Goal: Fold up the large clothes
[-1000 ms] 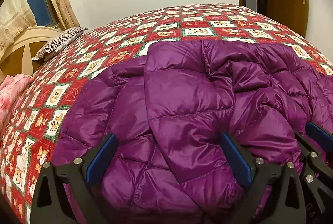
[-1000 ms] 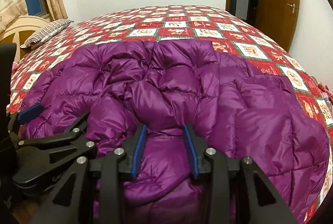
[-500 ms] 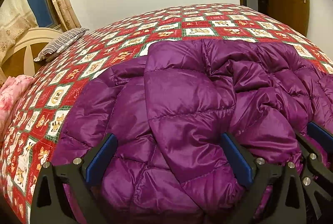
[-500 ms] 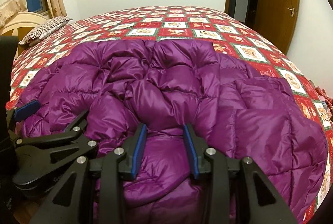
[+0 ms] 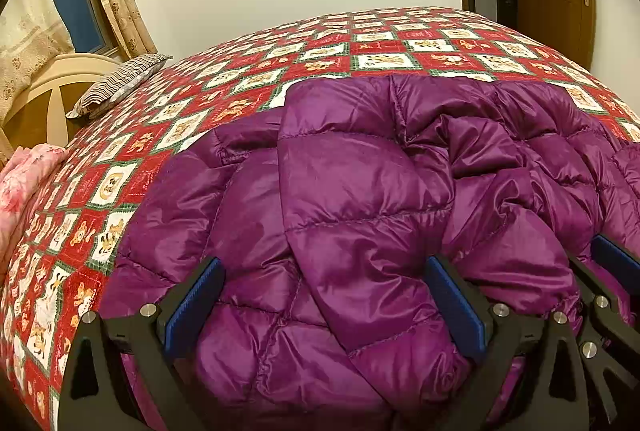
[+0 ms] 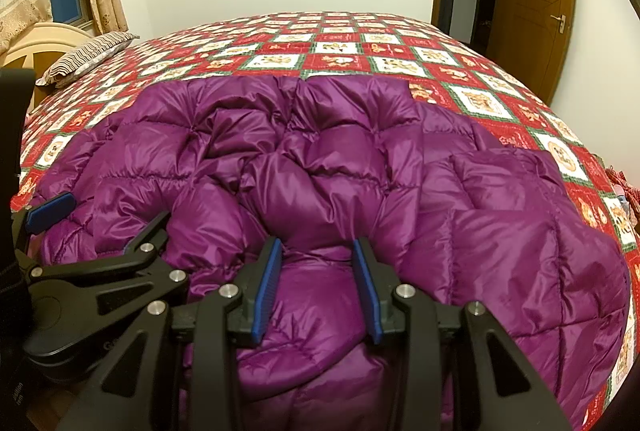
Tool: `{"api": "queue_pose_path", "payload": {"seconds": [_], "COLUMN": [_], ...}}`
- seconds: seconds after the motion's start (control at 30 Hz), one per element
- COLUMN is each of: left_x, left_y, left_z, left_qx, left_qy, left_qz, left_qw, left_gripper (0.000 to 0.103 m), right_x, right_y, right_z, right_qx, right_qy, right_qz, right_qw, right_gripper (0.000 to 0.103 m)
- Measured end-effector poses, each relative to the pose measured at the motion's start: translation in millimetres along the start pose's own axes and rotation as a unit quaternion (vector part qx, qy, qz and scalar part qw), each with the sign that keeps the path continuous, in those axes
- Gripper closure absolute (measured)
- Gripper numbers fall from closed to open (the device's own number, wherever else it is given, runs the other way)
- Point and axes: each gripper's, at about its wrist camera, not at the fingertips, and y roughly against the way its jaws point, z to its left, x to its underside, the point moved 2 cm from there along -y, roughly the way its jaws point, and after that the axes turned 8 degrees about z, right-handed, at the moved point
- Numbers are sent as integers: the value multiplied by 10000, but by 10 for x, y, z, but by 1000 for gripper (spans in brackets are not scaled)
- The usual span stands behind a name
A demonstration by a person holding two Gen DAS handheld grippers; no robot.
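Between and beyond both pairs of jaws, a puffy purple down jacket [image 5: 360, 199] lies crumpled on the bed [image 5: 240, 91]; left gripper [image 5: 324, 307] gapes wide, right gripper [image 6: 316, 287] narrower, neither visibly clamping its light, slippery, squashy fabric, likeliest gripped along a stitched hem.

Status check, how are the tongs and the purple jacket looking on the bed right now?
Left tongs wide open over the jacket's near edge. Right tongs narrower, puffy fabric bulging between the pads; a firm grip unclear. Purple down jacket rumpled on the red patterned bedspread. Nothing in the way.

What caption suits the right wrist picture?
Right gripper straddles a bulge of the purple puffer coat on the patterned quilt.
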Motion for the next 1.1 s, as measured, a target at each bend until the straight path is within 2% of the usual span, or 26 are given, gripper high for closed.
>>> {"api": "queue_pose_path", "payload": {"seconds": [0.17, 0.3, 0.33, 0.37, 0.4, 0.47, 0.5, 0.6, 0.73, 0.77, 0.87, 0.97, 1.1], "left_x": [-3, -69, -83, -89, -72, 30, 148, 655, 1464, 1631, 2163, 2428, 2608], "left_y": [-4, 63, 128, 269, 428, 709, 874, 1193, 1358, 1381, 1437, 1492, 1521], "left_z": [2, 104, 163, 279, 388, 578, 711, 1049, 1429, 1510, 1714, 1753, 1684], "left_qx": [-6, 71, 37, 128, 296, 400, 416, 354, 193, 123, 28, 108, 314], "left_qy": [-1, -85, -64, 36, 98, 83, 42, -40, -95, -62, 144, 289, 329], "left_qz": [12, 185, 199, 133, 40, -112, -173, -263, 31, 84, 355, 356, 352], "left_qw": [10000, 9998, 9998, 9998, 9995, 9991, 9990, 9990, 9998, 9999, 9993, 9989, 9983], "left_gripper": [2, 2, 2, 2, 2, 2, 2, 2, 2, 2, 2, 2, 2], "right_x": [-2, -26, -36, -31, -23, 90, 165, 559, 1296, 1542, 1979, 2382, 2589], "right_y": [-2, 18, 54, 160, 254, 600, 725, 1044, 1359, 1442, 1608, 1779, 1889], "right_z": [3, -47, -67, -104, -137, -254, -289, -567, -974, -1072, -1219, -1304, -1248], "right_qx": [4, -134, -173, -176, -215, -430, -455, -448, -326, -202, 10, -12, -199], "right_qy": [6, -1, 85, 179, 162, 125, 158, 122, -252, -297, -532, -776, -795], "right_qz": [1, 72, 147, 246, 238, 115, 125, 260, 546, 590, 714, 780, 815], "right_qw": [10000, 9999, 9997, 9994, 9994, 9989, 9988, 9986, 9977, 9976, 9960, 9939, 9933], "right_gripper": [62, 61, 57, 48, 42, 35, 31, 30, 29, 29, 29, 29, 29]}}
